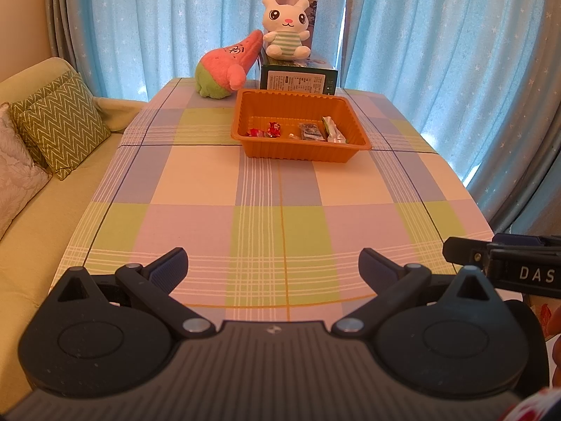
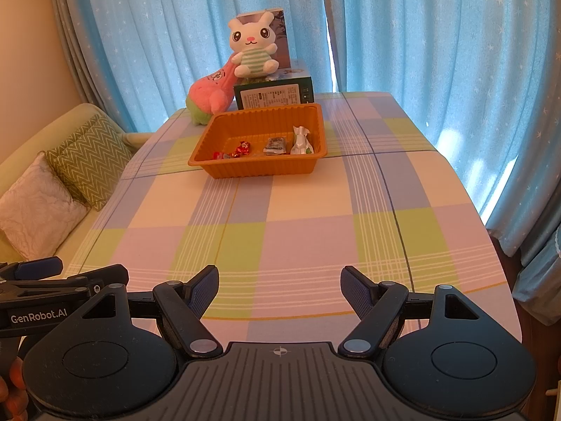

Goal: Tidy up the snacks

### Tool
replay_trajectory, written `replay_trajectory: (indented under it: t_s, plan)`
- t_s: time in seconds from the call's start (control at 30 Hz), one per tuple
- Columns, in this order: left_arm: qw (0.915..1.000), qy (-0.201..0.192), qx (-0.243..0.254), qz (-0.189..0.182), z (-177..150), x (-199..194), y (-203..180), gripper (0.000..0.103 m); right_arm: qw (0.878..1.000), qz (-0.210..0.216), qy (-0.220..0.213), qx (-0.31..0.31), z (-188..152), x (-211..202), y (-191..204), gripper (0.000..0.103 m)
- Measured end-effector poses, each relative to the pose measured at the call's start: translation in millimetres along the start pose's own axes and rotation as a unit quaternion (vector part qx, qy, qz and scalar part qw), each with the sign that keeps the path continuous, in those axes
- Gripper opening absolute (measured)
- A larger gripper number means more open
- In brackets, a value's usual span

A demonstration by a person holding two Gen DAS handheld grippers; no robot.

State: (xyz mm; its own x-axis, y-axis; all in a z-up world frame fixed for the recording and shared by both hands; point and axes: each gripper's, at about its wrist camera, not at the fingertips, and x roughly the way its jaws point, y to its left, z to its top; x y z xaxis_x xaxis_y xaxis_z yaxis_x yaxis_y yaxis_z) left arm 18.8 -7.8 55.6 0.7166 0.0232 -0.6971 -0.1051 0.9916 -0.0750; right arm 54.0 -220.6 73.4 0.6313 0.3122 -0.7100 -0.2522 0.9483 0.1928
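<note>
Two grippers wait, side by side, low in the frame.
The left gripper (image 1: 273, 263) and right gripper (image 2: 279, 282) gape wide, holding nothing — the orange plastic tray (image 1: 245, 129) of wrapped snacks (image 1: 270, 129) sits far ahead, upper middle.

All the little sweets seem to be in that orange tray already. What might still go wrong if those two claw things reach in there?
1. The orange tray looks light, so a nudge from either open gripper, left or right, might slide it.
2. The red candies and the white-green packet are small and crinkly, so they may slip from the pads.
3. The white bunny plush sits on a box right behind the tray; overreaching might topple it.
</note>
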Motion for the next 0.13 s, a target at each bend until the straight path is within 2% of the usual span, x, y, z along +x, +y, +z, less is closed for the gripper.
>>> replay_trajectory:
  t_s: [0.13]
  plan:
    - [1.0, -0.004, -0.001, 0.0, -1.1, -0.5, 0.4, 0.103, 1.0, 0.0, 0.0, 0.0, 0.1, -0.1, -0.2, 0.076]
